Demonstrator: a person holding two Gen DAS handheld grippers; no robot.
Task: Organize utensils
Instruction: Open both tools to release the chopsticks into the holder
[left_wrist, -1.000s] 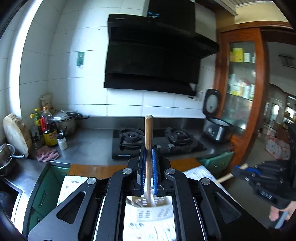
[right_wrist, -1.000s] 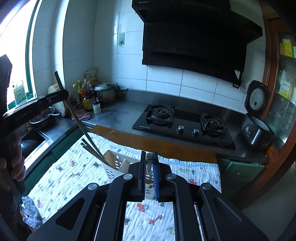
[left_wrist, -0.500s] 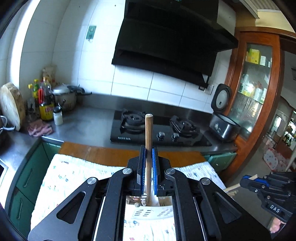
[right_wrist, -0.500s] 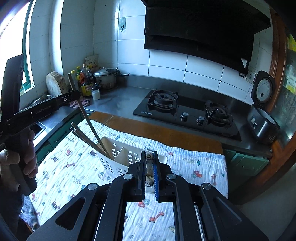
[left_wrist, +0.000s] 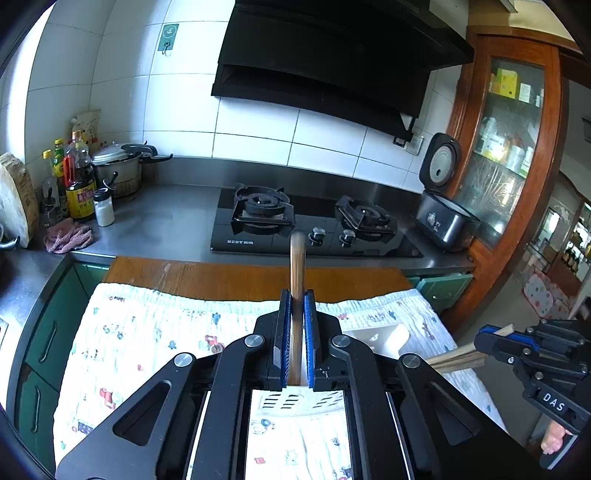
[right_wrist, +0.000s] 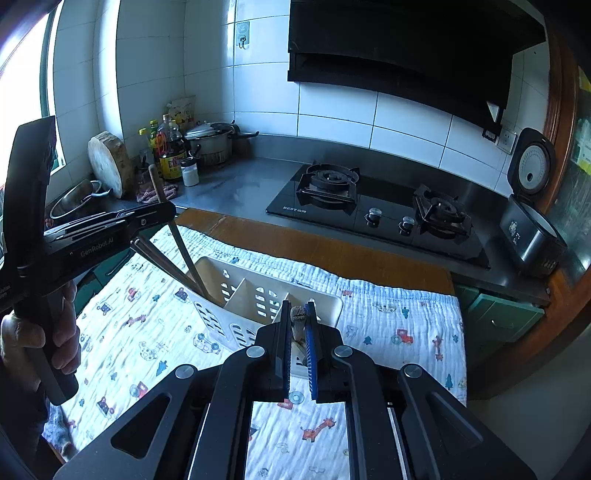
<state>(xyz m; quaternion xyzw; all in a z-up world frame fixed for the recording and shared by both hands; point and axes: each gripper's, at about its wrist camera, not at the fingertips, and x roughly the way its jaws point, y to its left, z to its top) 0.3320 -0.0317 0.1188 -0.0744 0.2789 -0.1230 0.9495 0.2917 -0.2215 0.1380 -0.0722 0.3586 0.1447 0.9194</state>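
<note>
My left gripper (left_wrist: 296, 295) is shut on a brown wooden chopstick (left_wrist: 296, 266) that stands up between its blue pads. In the right wrist view the same gripper (right_wrist: 162, 214) holds this chopstick (right_wrist: 183, 247) slanting down into the left compartment of a white slotted utensil caddy (right_wrist: 266, 291); more chopsticks (right_wrist: 162, 262) lean there. My right gripper (right_wrist: 297, 308) is shut on wooden chopsticks (right_wrist: 296, 317) above the caddy's right compartment. It also shows in the left wrist view (left_wrist: 484, 339), holding those chopsticks (left_wrist: 458, 360).
The caddy stands on a printed cloth (right_wrist: 155, 332) over a wooden table (right_wrist: 332, 251). Behind are a steel counter with a gas hob (right_wrist: 376, 218), a rice cooker (right_wrist: 532, 229), bottles and a pot (right_wrist: 210, 144), and a sink (right_wrist: 74, 203) at left.
Both grippers have come lower and nearer the caddy. The left chopstick now reaches down into the left compartment.
</note>
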